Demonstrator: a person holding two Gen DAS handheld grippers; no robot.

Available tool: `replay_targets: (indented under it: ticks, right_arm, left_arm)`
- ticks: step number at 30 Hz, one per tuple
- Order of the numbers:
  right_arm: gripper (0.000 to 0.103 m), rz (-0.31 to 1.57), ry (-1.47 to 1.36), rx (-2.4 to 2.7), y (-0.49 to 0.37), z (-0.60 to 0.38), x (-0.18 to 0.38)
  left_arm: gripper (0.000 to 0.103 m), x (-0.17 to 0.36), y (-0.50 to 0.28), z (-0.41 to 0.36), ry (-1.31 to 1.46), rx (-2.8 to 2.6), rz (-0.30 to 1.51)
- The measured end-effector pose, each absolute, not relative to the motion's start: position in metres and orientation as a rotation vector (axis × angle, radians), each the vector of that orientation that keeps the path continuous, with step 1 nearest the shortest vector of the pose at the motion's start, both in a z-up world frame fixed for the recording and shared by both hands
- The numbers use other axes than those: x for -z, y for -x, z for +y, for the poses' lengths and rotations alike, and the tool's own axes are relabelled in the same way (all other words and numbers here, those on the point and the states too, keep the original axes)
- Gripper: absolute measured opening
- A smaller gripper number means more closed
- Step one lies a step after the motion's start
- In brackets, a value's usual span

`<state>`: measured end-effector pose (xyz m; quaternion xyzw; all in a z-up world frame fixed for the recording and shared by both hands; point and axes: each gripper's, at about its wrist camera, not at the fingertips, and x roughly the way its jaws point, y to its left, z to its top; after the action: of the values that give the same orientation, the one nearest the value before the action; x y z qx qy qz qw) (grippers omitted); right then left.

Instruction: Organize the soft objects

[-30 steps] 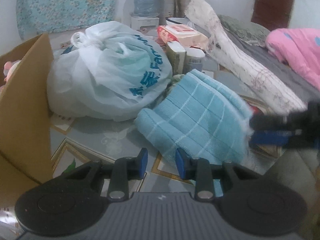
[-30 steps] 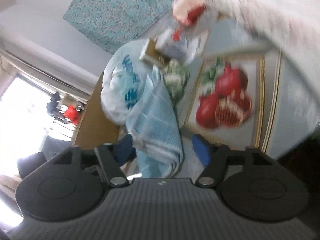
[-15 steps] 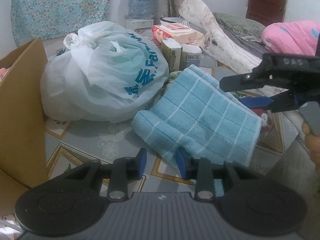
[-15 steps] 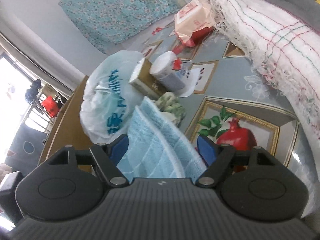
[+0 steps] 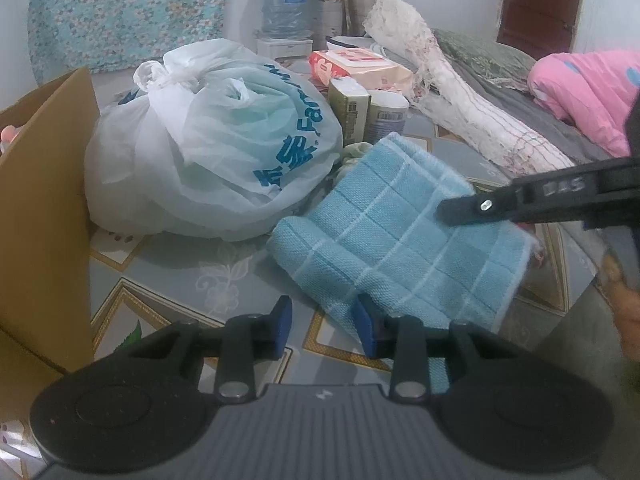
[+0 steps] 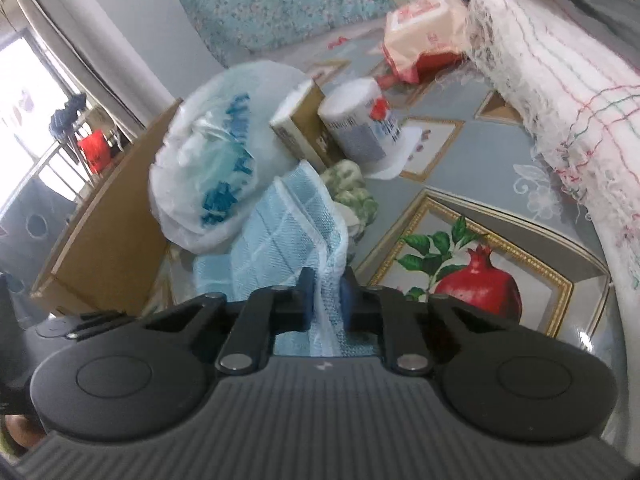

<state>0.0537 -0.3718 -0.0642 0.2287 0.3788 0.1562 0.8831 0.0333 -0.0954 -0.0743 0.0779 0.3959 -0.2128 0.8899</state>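
A light blue checked towel (image 5: 392,240) lies folded on the patterned floor mat, to the right of a white bag. My left gripper (image 5: 323,325) hovers low at the towel's near corner, its blue pads a little apart with only the mat showing between them. The right pad sits against the towel's edge. My right gripper (image 6: 326,296) is shut on the towel (image 6: 288,236), pinching a raised fold of its right edge between the pads. In the left wrist view the right gripper's black finger (image 5: 500,204) reaches over the towel from the right.
A knotted white plastic bag (image 5: 208,140) sits left of the towel, with a cardboard box (image 5: 44,200) beyond it. Behind stand a small carton (image 5: 348,108), a tissue roll (image 5: 386,116) and a wipes pack (image 5: 360,66). A rolled white blanket (image 5: 452,108) and pink quilt (image 5: 588,88) lie right.
My right gripper came in over the towel's right edge, rolled more upright and closed its wide jaws onto a fold of it. The left gripper stayed where it was.
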Motion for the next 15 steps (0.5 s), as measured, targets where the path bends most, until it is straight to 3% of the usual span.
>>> replay_targets:
  ticks: [6, 15]
  right_arm:
    - [0.01, 0.691, -0.46, -0.442, -0.028, -0.357, 0.033]
    - [0.011, 0.794, -0.552, -0.54, -0.042, -0.335, 0.054]
  left_arm:
    - [0.036, 0.075, -0.035, -0.093, -0.141, 0.444, 0.826]
    - [0.038, 0.074, -0.036, -0.074, -0.052, 0.459, 0.843]
